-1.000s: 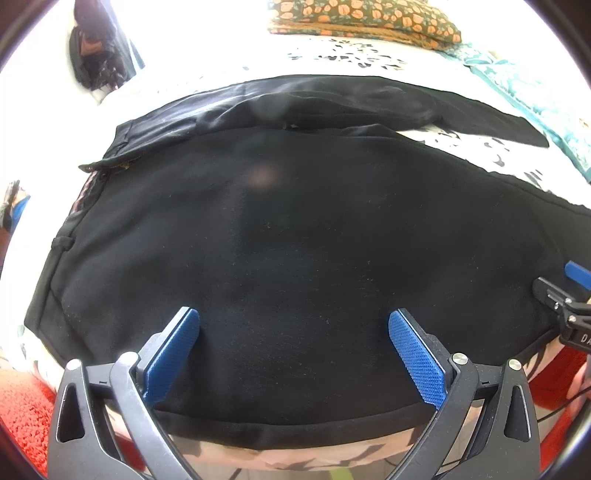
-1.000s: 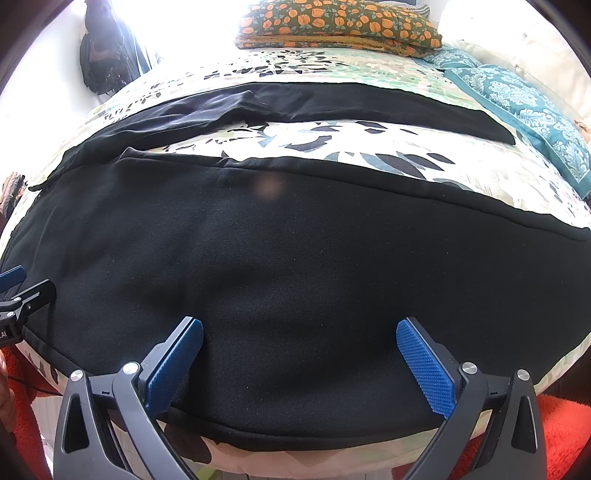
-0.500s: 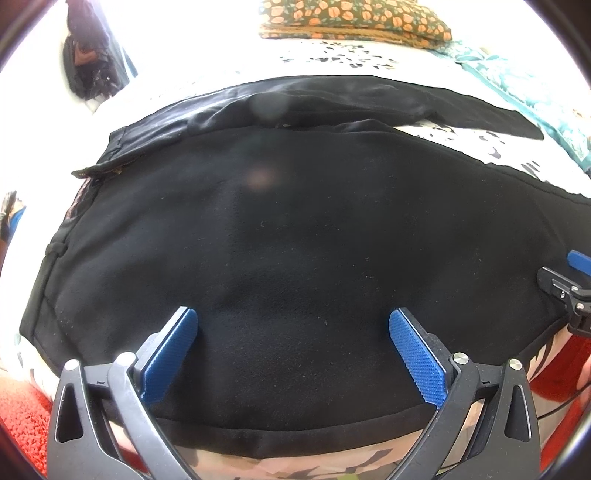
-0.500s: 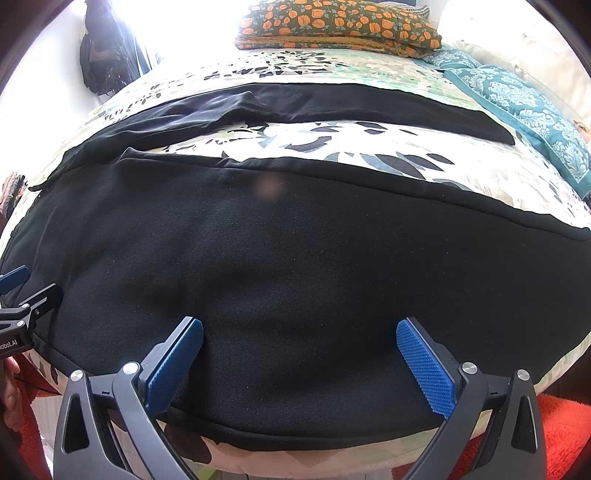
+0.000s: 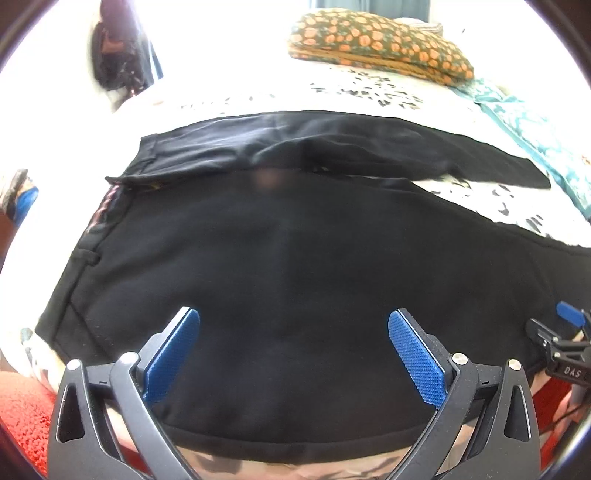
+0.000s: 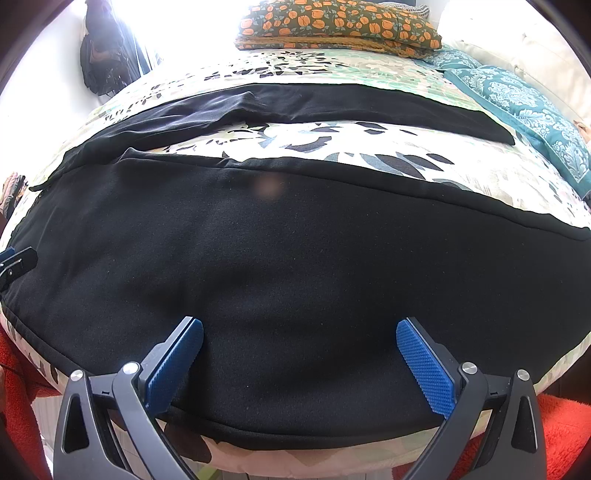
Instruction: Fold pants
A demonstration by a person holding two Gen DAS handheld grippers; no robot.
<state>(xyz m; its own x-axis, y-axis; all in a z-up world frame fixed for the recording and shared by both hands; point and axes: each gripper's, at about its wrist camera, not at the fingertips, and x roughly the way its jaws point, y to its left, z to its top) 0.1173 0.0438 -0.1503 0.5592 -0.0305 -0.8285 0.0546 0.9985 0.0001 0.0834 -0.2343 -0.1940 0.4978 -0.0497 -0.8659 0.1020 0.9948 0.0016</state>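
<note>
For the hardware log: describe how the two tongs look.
Left tongs and right tongs match: dark grey skeletal frames with triangular cut-outs and silver pivot screws, carrying blue knurled pads. White "DAS" lettering marks the right tongs' body at the left view's edge.

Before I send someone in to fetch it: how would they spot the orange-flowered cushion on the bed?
Start at the bed with the leaf-print cover, where black pants lie spread. Look past them to the far end: the cushion lies there. It is dark olive with orange flowers, unlike the teal patterned cloth beside it.

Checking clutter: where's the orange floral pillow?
Far end of the bed, top of the right wrist view: orange floral pillow, beyond the black pants, beside the teal blanket.
</note>
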